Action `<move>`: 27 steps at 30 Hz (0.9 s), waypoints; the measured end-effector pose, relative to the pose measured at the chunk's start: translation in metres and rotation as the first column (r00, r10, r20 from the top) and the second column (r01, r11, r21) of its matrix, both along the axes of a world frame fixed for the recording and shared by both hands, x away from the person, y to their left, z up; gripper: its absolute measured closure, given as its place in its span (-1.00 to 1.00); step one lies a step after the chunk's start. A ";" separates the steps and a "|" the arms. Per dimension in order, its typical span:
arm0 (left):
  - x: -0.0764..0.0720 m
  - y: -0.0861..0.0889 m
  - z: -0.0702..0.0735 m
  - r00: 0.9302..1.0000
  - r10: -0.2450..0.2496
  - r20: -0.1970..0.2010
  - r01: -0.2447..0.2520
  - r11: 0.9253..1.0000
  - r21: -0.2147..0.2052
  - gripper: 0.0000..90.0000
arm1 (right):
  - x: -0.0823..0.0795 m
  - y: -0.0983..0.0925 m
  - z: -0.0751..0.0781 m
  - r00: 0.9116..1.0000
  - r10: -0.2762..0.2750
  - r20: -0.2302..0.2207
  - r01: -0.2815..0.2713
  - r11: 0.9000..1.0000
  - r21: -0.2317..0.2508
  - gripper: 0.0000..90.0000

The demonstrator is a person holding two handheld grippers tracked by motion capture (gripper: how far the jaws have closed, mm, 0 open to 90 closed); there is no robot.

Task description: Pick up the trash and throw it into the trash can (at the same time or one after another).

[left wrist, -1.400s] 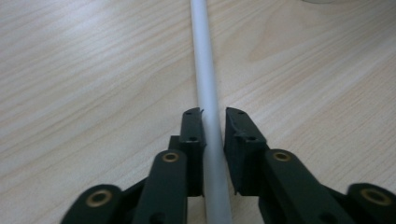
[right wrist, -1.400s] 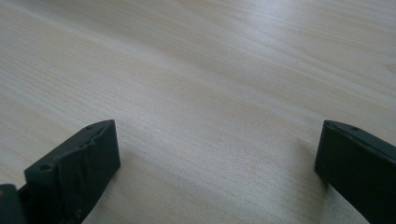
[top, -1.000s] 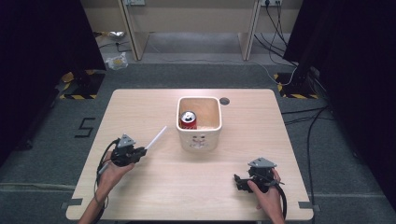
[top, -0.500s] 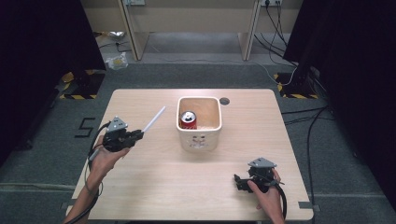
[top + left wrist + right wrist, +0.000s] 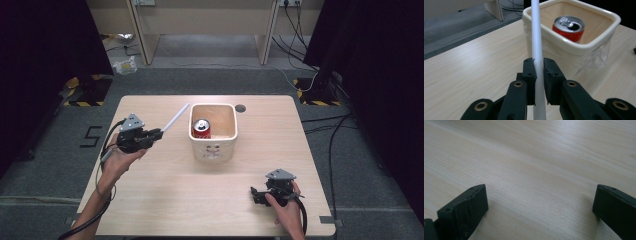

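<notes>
One red can stands upright inside the cream bin at the table's centre, toward the bin's nine o'clock wall. Left gripper clamps a white straw pointing toward two o'clock, near the bin's rim. Right gripper, at five o'clock, gapes wide, holding nothing.

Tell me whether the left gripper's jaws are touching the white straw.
Touching. In the left gripper view, the left gripper has both black jaws pressed against the white straw, with no gap on either side.
</notes>
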State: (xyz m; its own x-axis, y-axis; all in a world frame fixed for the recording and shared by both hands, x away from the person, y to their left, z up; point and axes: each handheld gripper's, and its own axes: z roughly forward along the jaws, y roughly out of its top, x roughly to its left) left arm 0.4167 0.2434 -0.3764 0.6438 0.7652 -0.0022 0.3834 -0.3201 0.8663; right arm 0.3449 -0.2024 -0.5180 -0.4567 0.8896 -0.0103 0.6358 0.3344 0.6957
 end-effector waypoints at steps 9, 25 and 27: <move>0.010 -0.028 0.012 0.999 -0.047 0.006 0.047 0.999 -0.020 0.78 | 0.000 0.000 0.000 1.000 0.002 0.003 -0.002 1.000 0.001 -1.00; 0.023 -0.070 0.023 0.992 -0.121 -0.019 0.121 0.992 0.018 0.78 | 0.000 0.000 0.000 1.000 0.000 0.000 0.000 1.000 0.002 -1.00; 0.023 -0.072 0.022 0.992 -0.125 -0.022 0.126 0.992 0.022 0.77 | 0.000 0.000 0.000 1.000 0.001 0.002 -0.001 1.000 0.001 -1.00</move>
State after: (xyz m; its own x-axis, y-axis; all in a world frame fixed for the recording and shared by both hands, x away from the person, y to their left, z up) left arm 0.4397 0.1713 -0.3540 0.7347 0.6784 0.0003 0.3567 -0.3867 0.8504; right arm 0.3450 -0.2024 -0.5181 -0.4579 0.8890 -0.0106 0.6336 0.3347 0.6975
